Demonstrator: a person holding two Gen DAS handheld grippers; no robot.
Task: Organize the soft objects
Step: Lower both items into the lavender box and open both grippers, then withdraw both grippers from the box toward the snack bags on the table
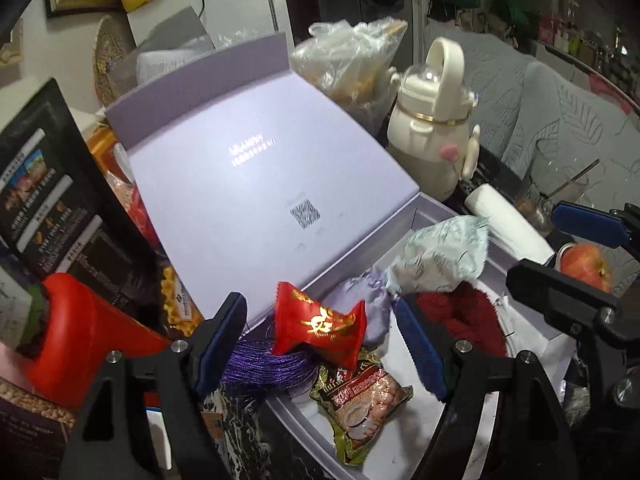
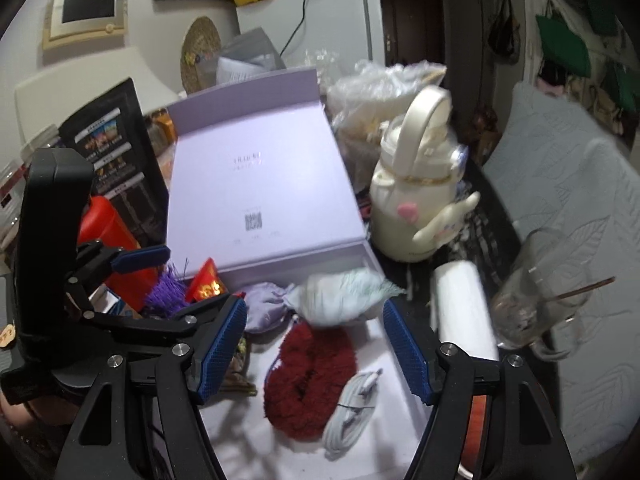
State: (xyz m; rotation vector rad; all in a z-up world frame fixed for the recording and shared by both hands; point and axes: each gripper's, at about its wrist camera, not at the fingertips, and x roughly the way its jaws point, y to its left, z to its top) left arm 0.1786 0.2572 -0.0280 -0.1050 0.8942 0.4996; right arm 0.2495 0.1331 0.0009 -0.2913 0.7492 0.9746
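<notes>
Both tongs hang over an open lilac gift box (image 1: 416,216) on a crowded dark marble-patterned tabletop (image 1: 244,432). The left gripper (image 1: 322,344) is released, its blue pads apart with nothing pressed between them; just beyond its tips, in the gap, lies a red candy-style packet (image 1: 320,324) with gold characters, resting on a coil of purple cord (image 1: 268,364) at the box's near corner. Below that packet sits a green-and-brown snack sachet (image 1: 356,400) on the white box floor. The right gripper (image 2: 316,344) is likewise released and empty — directly between its pads on the box floor lies a dark red fluffy scrunchie (image 2: 308,380), with a coiled pale cable (image 2: 352,412) beside it toward the right pad. Past the tips sit a lilac drawstring pouch (image 2: 264,304) and a pale green wrapped packet (image 2: 344,296), touching one another.

The box lid (image 2: 256,184) stands raised behind them. To the right of the right gripper a white roll (image 2: 464,308) lies just outside the box, with a cream kettle-shaped bottle (image 2: 416,200) further off and a clear glass mug (image 2: 536,300) at the far right. Left of the tongs — a red container (image 1: 76,340) and a black printed carton (image 1: 52,196). Grey leaf-quilted upholstery (image 2: 568,240) fills the right side, and a white refrigerator (image 2: 320,24) stands against the back wall.
</notes>
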